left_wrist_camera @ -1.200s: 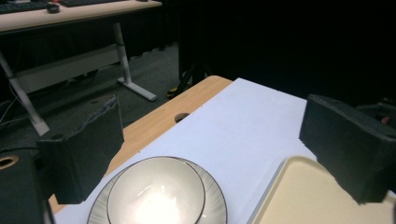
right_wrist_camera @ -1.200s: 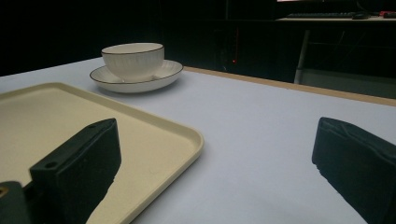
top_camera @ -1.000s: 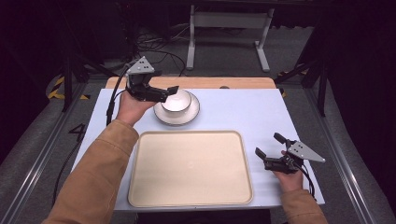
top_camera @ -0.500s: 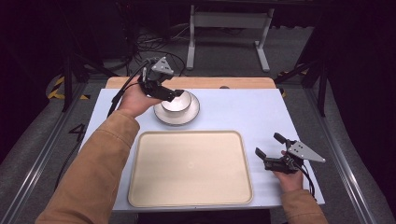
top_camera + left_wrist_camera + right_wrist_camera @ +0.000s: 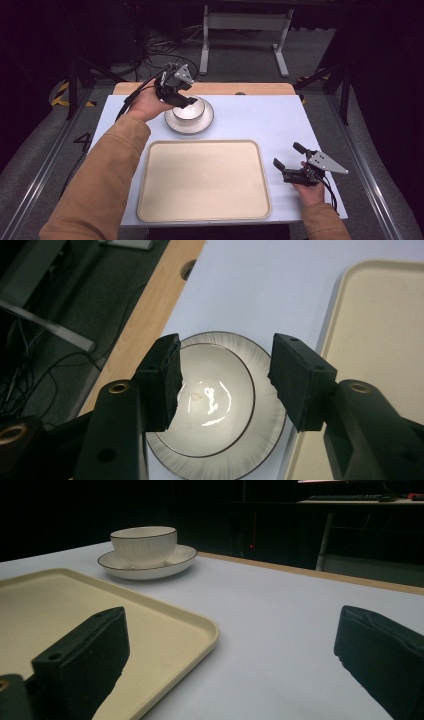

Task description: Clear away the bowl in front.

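A white ribbed bowl (image 5: pixel 189 110) with a dark rim stands on a matching saucer (image 5: pixel 189 125) at the back of the pale blue table. My left gripper (image 5: pixel 190 102) hangs over the bowl's left rim, pointing down. In the left gripper view its jaws (image 5: pixel 225 382) straddle the bowl (image 5: pixel 215 400) from above and have just been closing; one pad overlaps the left rim, the other sits past the right rim over the saucer (image 5: pixel 260 440). No pad visibly presses. My right gripper (image 5: pixel 288 155) rests open at the table's right front, nothing between its fingers (image 5: pixel 230 655).
A large cream tray (image 5: pixel 204 180) lies bare at the table's front middle, its corner just left of the right gripper (image 5: pixel 100 610). The bowl (image 5: pixel 144 544) and saucer (image 5: pixel 150 565) stand beyond it. A wooden strip (image 5: pixel 240 88) edges the table's far side.
The left hand has moved right from the saucer's left side to above the bowl, and its jaws have narrowed. The right hand has kept still.
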The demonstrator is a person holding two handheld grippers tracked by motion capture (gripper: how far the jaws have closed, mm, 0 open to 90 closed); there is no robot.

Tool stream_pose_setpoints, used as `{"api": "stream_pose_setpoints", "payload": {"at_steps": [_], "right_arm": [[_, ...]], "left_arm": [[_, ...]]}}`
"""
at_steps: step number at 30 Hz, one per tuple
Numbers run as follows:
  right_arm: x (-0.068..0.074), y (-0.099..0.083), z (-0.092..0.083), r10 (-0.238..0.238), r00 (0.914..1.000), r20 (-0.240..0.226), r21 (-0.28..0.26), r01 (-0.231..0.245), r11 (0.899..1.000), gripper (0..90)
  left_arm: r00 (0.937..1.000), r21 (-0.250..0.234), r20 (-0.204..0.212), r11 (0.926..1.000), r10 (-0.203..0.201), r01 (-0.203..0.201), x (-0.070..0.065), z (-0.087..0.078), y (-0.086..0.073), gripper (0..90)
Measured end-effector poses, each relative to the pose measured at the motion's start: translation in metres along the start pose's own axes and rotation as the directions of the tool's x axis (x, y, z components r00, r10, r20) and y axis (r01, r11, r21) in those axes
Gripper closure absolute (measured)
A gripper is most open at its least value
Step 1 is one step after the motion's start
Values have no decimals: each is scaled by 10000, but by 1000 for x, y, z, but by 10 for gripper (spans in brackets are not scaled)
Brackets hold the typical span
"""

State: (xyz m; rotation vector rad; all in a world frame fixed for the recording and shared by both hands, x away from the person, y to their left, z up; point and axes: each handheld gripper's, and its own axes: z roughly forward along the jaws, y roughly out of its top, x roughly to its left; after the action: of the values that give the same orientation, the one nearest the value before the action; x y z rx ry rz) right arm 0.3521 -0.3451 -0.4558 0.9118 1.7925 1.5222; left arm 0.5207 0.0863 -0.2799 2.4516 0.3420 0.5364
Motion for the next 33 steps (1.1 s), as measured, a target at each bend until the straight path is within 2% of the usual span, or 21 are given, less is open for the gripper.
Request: {"api": "stream_pose_setpoints", "payload": {"at_steps": [1,3,5,9,10,12,17,18,20,26,31,33], "right_arm": [[0,0,0,0,10000,0,0,0,10000,20],[0,0,0,-4,10000,2,1,4,10000,20],[0,0,0,-3,10000,10,-1,3,10000,20],[0,0,0,6,10000,10,-13,-6,10000,20],[0,0,0,36,10000,22,-28,-36,10000,20],[0,0,0,45,10000,22,-30,-45,10000,19],[0,0,0,32,10000,24,-27,-32,10000,20],[0,0,0,32,10000,26,-28,-32,10000,20],[0,0,0,36,10000,21,-33,-36,10000,20],[0,0,-1,67,10000,-8,-34,-67,10000,20],[-1,0,-1,135,9999,-17,-52,-136,9999,20],[-1,0,-1,131,9999,-28,-54,-131,9999,20]], "left_arm": [[10000,50,51,10000,-32,32,1,2,-1,476],[9992,338,403,9994,-39,25,5,8,-3,469],[9989,504,458,9987,-17,-6,6,11,-4,445],[9962,932,850,9956,-205,125,12,22,-7,374],[9934,1272,1049,9913,-466,331,14,27,-7,365],[9934,1406,1040,9895,-481,332,15,30,-7,361],[9898,1828,1342,9829,-470,219,15,42,-7,335],[9885,1948,1407,9805,-548,266,15,45,-8,335],[9886,2238,1460,9746,-369,33,14,52,-9,333],[9870,2480,1559,9688,-399,0,11,62,-11,335],[9863,3023,1632,9528,-241,-267,7,72,-12,350],[9874,3356,1578,9412,-149,-394,5,78,-13,349]]}}
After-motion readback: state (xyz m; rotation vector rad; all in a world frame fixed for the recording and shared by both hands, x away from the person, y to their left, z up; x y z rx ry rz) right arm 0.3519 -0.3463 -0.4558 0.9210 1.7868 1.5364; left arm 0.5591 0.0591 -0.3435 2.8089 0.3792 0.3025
